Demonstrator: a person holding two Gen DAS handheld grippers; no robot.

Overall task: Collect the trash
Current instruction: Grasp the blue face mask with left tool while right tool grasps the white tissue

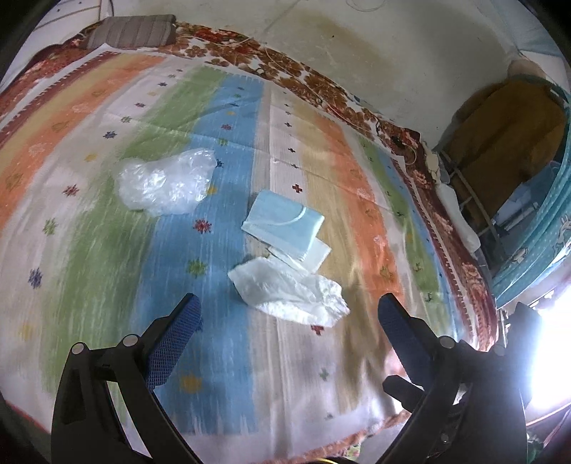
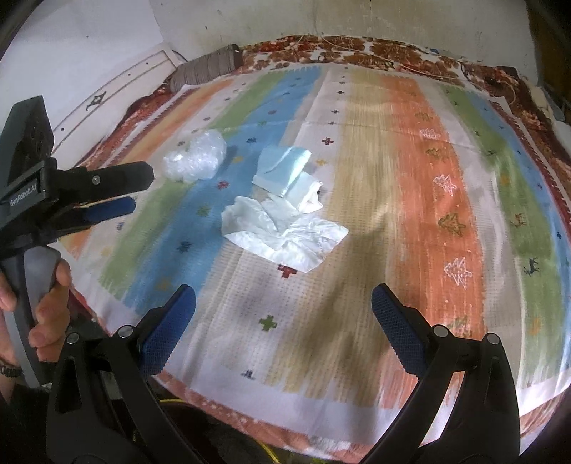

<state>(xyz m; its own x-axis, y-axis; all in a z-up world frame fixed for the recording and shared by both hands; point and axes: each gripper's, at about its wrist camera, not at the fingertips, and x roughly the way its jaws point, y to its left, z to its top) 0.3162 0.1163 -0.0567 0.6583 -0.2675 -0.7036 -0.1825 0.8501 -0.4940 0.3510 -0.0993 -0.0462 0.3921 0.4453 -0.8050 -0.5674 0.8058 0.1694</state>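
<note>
Three pieces of trash lie on a striped bedspread (image 1: 107, 250). A clear crumpled plastic bag (image 1: 166, 182) lies to the left, also in the right wrist view (image 2: 194, 159). A folded light blue sheet (image 1: 283, 223) lies in the middle (image 2: 282, 169). A white crumpled plastic bag (image 1: 289, 291) lies just in front of it (image 2: 282, 233). My left gripper (image 1: 289, 310) is open and empty, hovering just short of the white bag. My right gripper (image 2: 283, 299) is open and empty, held above the bedspread (image 2: 410, 178) nearer than the white bag. The left gripper also shows in the right wrist view (image 2: 137, 192).
A grey striped pillow (image 1: 132, 32) lies at the head of the bed. A floral blanket edge (image 1: 321, 85) runs along the wall. Teal patterned fabric (image 1: 535, 242) and a brown cupboard (image 1: 499, 142) stand at the right. A hand (image 2: 46, 303) grips the left handle.
</note>
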